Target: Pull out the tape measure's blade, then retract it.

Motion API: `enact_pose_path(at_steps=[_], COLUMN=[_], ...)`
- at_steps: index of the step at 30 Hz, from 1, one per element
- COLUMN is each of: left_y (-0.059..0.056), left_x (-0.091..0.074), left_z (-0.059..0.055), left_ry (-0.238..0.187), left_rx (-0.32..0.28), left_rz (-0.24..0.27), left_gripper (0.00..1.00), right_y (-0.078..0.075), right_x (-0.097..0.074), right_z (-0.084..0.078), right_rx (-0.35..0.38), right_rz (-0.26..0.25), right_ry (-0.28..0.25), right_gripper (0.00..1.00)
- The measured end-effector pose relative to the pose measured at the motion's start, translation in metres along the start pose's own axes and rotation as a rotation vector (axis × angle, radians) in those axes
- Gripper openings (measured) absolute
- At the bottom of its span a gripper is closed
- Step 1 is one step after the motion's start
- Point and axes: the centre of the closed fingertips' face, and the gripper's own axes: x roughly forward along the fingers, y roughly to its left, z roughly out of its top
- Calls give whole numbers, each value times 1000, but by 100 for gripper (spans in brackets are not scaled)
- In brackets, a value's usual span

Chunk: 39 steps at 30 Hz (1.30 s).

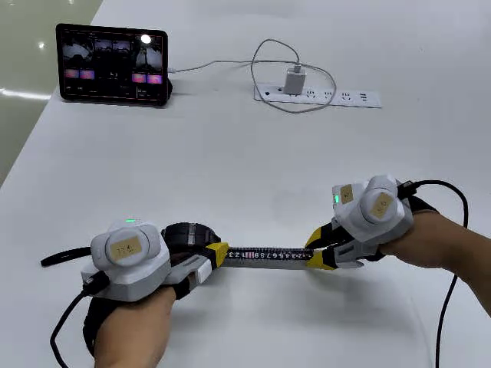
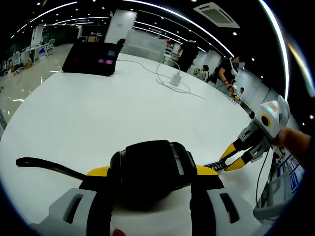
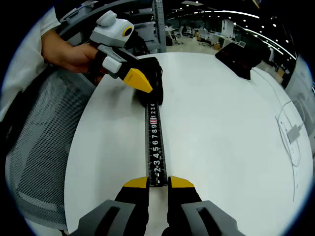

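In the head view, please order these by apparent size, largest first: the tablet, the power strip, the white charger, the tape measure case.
1. tablet
2. power strip, longer but thin
3. tape measure case, partly covered and nearer the camera, so unsure against the strip
4. white charger, clearly smallest

Head view: you look down from above onto the white table (image 1: 230, 176) | left gripper view: low, tight behind the tape measure case (image 2: 147, 169), facing the right gripper (image 2: 230, 160) | right gripper view: close along the blade (image 3: 155, 147), facing the left gripper (image 3: 141, 82) | shared: blade, tablet (image 1: 113, 64).
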Motion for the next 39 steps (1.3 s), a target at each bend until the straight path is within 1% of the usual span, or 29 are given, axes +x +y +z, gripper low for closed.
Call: enact_pose_path(at_steps=[11, 16, 18, 25, 35, 39], left_y=[-1, 0, -1, 0, -1, -1], left_x=[0, 0, 0, 0, 0, 0], left_z=[0, 0, 0, 0, 0, 0], left_ry=[-1, -1, -2, -5, -5, -5], left_rx=[-7, -11, -14, -12, -12, -14], left_rz=[-5, -7, -8, -10, -12, -11], left_gripper=[59, 59, 59, 59, 60, 60], right_y=[-2, -2, -2, -1, 1, 0], right_x=[12, 18, 21, 31, 44, 48], right_z=[17, 27, 31, 44, 64, 68], right_rx=[-20, -21, -10, -25, -23, -28], right_rz=[17, 27, 38, 53, 74, 81], right_ry=[-17, -30, -41, -49, -77, -81], right_gripper=[10, 10, 10, 10, 10, 10])
